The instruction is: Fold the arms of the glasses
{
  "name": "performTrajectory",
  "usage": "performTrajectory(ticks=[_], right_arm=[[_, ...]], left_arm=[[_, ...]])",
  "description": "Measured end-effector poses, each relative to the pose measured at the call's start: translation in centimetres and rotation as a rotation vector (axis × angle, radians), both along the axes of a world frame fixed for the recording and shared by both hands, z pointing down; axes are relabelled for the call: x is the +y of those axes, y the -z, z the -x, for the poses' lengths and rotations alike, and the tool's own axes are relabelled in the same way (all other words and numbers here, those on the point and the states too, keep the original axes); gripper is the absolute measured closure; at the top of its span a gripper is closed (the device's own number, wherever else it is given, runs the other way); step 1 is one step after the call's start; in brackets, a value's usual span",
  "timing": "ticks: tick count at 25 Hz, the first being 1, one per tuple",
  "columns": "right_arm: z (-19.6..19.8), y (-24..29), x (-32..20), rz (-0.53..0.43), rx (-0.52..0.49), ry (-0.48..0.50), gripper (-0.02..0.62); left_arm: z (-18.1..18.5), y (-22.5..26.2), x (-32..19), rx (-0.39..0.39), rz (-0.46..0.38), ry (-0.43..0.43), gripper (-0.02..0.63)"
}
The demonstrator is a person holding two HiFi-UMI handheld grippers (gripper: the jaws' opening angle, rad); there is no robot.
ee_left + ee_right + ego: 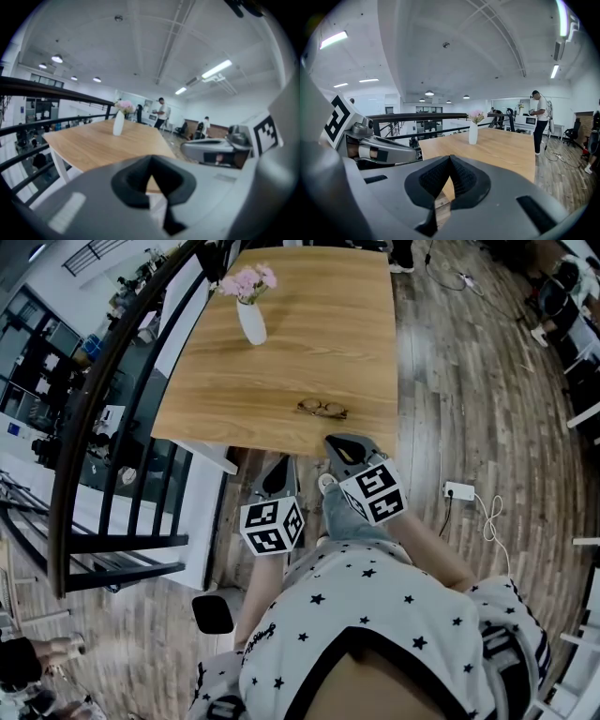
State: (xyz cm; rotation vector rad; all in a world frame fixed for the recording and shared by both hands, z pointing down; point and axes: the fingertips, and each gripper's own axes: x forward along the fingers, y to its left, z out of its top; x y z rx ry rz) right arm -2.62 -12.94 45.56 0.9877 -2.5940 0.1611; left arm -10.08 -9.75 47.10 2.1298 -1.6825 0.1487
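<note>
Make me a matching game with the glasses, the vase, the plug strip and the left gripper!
1 glasses
2 vase
3 plug strip
4 left gripper

A on the floor
B jaws shut, nothing between them
C holds pink flowers
D near the table edge closest to the person

Pairs: 1-D, 2-C, 3-A, 4-B

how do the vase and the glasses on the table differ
The vase stands upright; the glasses lie flat. The vase is white with pink flowers; the glasses are dark-rimmed. The vase sits far back, the glasses near the front edge. Both rest on the wooden table.
</note>
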Motion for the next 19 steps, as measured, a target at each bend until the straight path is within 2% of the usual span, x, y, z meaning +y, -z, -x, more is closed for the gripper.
performTrajectory(ticks=[19], right_arm=[[0.7, 0.14, -0.26, 0.007, -0.011, 0.002, 0.58]], left_arm=[[0.51, -0.26, -0.18, 0.01, 0.014, 0.005, 0.6]])
